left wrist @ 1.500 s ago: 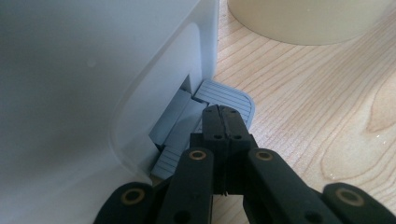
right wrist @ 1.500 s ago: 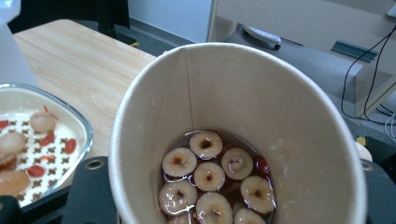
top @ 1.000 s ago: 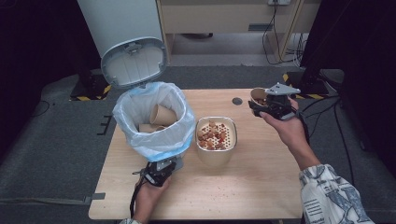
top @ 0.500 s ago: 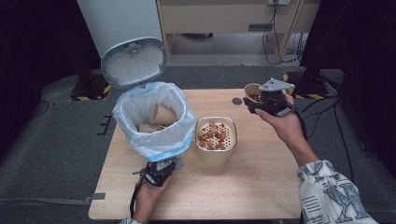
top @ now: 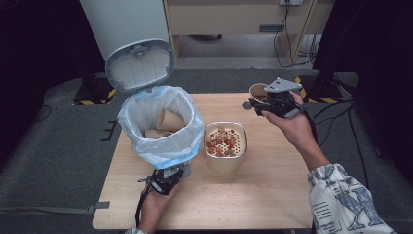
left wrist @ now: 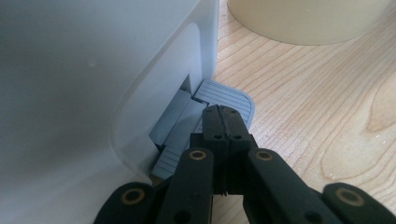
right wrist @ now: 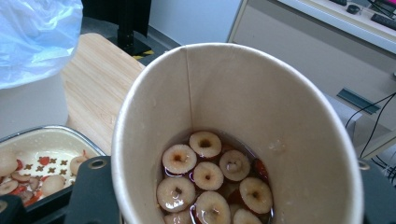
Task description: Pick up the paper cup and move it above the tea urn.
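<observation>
Holding a paper cup (right wrist: 238,135) in my right gripper (top: 271,101), I am keeping it lifted above the far right part of the wooden table (top: 272,195), near the table's back edge. The jaws are gripping the cup from both sides — in the right gripper view their black arms are showing to either side of the cup wall. The cup is standing nearly upright, and round fruit slices (right wrist: 208,176) are lying in reddish liquid at its bottom. Below and to the side of the cup, the strainer bowl (top: 225,146) is sitting near the middle of the table, with more slices resting on its perforated insert. My left gripper (top: 166,179) is working low at the near foot of the white pedal bin (top: 160,146) — its jaws are pressed together with nothing between them, and their tips are resting on the grey pedal (left wrist: 224,95). The bin lid (top: 140,65) is standing open, tipped back, and the blue-rimmed plastic liner (top: 168,155) is folding over the bin's rim. Inside the bin, used paper cups (top: 170,120) are lying on their sides. The bin and the strainer bowl are standing just beside each other, while the cup in my right gripper is hanging well apart from the bin.
</observation>
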Tool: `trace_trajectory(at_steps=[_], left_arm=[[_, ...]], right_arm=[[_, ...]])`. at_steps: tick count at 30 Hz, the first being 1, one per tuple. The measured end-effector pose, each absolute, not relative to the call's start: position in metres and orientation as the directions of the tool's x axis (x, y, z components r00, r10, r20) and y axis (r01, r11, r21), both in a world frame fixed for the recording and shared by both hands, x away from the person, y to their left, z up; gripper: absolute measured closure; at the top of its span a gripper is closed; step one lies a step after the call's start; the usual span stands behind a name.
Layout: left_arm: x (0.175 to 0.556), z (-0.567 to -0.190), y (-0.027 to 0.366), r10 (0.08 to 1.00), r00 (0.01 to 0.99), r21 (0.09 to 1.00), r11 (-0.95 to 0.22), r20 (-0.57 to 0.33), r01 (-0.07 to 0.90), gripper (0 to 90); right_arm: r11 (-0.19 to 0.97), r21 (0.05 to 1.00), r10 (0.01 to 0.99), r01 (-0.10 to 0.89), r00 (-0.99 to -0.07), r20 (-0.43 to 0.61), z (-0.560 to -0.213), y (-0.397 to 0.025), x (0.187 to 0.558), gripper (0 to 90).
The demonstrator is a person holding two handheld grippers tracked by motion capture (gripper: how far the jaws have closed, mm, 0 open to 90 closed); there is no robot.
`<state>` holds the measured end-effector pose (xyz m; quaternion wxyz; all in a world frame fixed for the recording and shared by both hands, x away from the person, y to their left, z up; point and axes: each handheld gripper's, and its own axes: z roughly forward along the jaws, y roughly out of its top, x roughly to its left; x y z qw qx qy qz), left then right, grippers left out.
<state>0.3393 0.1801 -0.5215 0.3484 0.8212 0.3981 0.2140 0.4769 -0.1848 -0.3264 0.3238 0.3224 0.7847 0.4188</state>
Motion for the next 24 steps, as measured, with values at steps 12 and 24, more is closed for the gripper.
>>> trace_trajectory(at_steps=[12,24], left_arm=[[0.34,-0.521,0.18,0.798,0.597,0.743,-0.446,0.079,0.498,89.8],[0.34,-0.522,0.18,0.801,0.594,0.744,-0.444,0.08,0.499,89.8]], right_arm=[[0.458,0.862,0.764,0.219,-0.592,-0.256,-0.321,-0.177,0.478,37.3],[0.46,0.865,0.759,0.203,-0.596,-0.264,-0.314,-0.173,0.48,37.3]])
